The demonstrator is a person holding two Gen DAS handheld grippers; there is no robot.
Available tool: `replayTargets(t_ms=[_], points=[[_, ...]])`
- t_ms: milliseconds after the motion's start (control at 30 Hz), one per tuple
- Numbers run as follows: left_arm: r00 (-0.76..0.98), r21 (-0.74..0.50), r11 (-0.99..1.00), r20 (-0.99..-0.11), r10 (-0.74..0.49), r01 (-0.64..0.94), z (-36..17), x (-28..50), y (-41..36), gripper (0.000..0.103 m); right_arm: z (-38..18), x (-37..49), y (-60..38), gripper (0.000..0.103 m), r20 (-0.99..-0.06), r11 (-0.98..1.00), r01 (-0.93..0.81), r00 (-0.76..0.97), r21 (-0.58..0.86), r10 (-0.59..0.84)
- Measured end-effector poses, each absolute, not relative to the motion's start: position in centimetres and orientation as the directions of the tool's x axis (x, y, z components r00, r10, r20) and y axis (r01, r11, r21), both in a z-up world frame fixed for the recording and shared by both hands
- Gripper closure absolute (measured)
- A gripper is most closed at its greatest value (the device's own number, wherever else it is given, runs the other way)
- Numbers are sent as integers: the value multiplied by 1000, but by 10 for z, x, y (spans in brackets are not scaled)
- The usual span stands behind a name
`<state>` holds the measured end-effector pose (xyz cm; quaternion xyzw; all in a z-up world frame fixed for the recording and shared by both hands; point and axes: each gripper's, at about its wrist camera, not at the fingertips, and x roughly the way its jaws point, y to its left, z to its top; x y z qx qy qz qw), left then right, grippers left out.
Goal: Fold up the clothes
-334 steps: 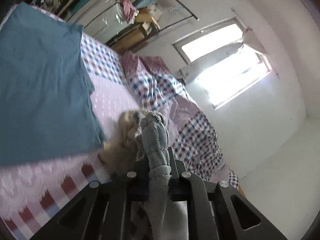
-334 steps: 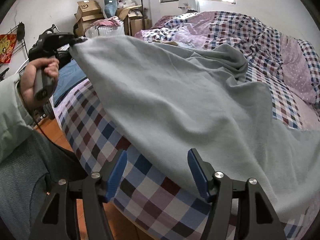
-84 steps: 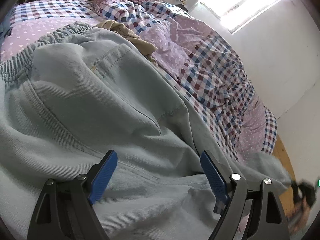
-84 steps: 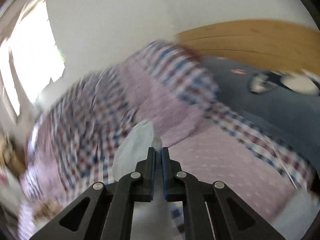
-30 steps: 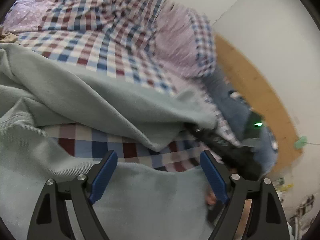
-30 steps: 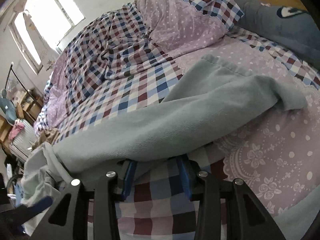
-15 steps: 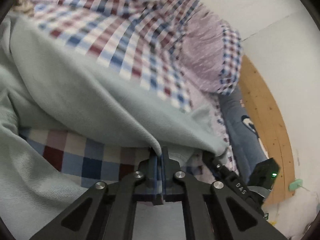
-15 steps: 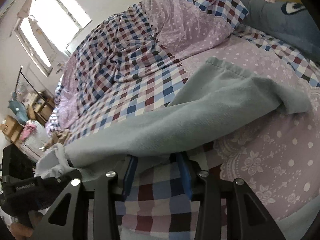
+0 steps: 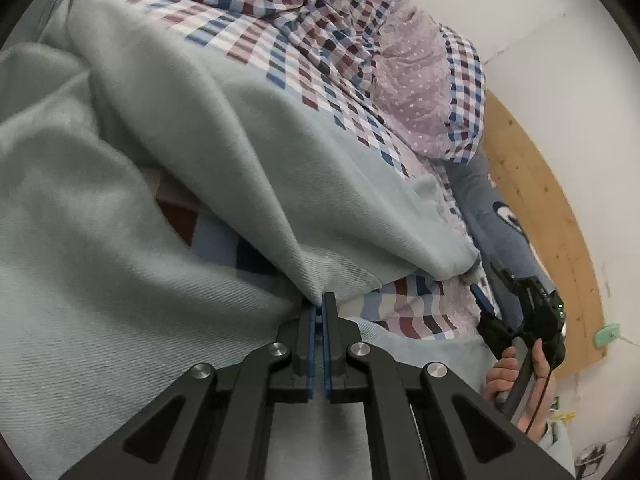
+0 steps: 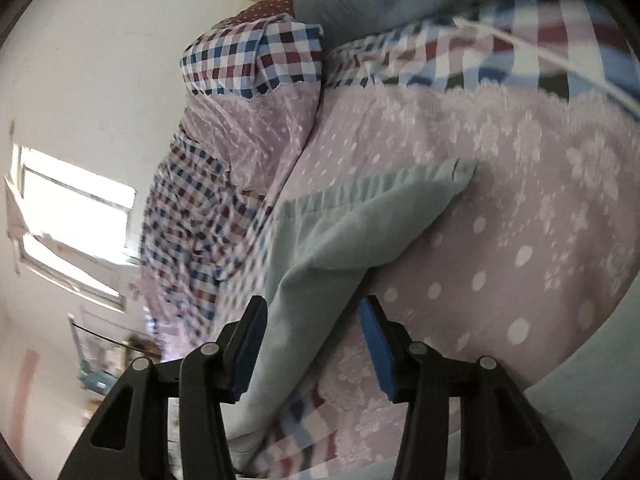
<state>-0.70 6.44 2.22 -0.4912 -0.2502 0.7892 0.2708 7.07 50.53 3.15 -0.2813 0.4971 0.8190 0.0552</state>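
While the left hand-held gripper (image 9: 319, 305) pinches a fold of the pale green trousers (image 9: 168, 168) spread on the checked bed (image 9: 304, 32), the right hand-held gripper (image 10: 312, 332) is spread around one trouser leg.

left gripper (image 9: 319, 305): fingers pressed together | right gripper (image 10: 314, 320): fingers apart

Both views are fisheye: straight lines bow outward and a dark circular vignette cuts off the corners. Illumination is soft, diffuse daylight. In the right wrist view the window (image 10: 72, 236) at left centre is overexposed to plain white; motion blur smears the checked bedding (image 10: 188, 216) and the lower left area. The left wrist view is evenly lit and mostly sharp, with soft shadows under the fabric folds (image 9: 224, 240) at centre.
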Motion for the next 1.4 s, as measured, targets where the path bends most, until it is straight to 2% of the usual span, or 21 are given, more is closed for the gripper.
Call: replayTargets(t_ms=[133,333,500,533,567,633,667,767,933,1100,1200,1233,1300,1400], points=[[-408,-652,-721,-607,681,-235,17,-1,68,102,31,68,511,51,-542,-523,-397,-826,754,-153],[-422,-644,-721,-597,682,-253,12,0,68,102,27,75,538,51,-514,-423,-434,-853,796,-92],[-423,-651,-716,-591,687,-252,10,-1,68,102,25,58,548,52,-568,-442,-498,-823,746,-31],[-423,-652,-716,-591,687,-251,10,-1,68,102,24,53,548,56,-589,-457,-518,-808,723,-18],[-423,-653,-715,-591,687,-250,10,-1,68,102,24,48,547,72,-617,-474,-542,-787,695,-6],[-424,-654,-715,-590,687,-248,9,-1,68,102,23,45,548,92,-645,-478,-574,-764,665,20],[-424,-654,-715,-591,686,-246,10,-2,68,102,24,48,548,98,-641,-474,-575,-767,667,27],[-423,-655,-717,-594,684,-240,11,-3,69,102,43,65,542,100,-605,-495,-558,-792,666,79],[-418,-688,-694,-579,700,-209,14,-5,64,102,122,94,516,100,-479,-584,-452,-869,674,120],[-444,-739,-640,-511,736,-211,37,-8,58,102,193,71,492,99,-461,-689,-425,-875,586,147],[-448,-752,-626,-496,744,-207,41,-11,56,102,196,25,498,99,-514,-721,-459,-842,519,166],[-449,-756,-621,-491,746,-206,43,-12,55,102,187,1,504,95,-557,-737,-478,-814,479,166],[-452,-765,-611,-481,751,-203,45,-15,54,102,159,-45,512,93,-660,-770,-507,-736,387,152],[-456,-777,-597,-465,759,-200,50,-18,53,102,126,-62,516,92,-728,-763,-513,-681,392,84]])
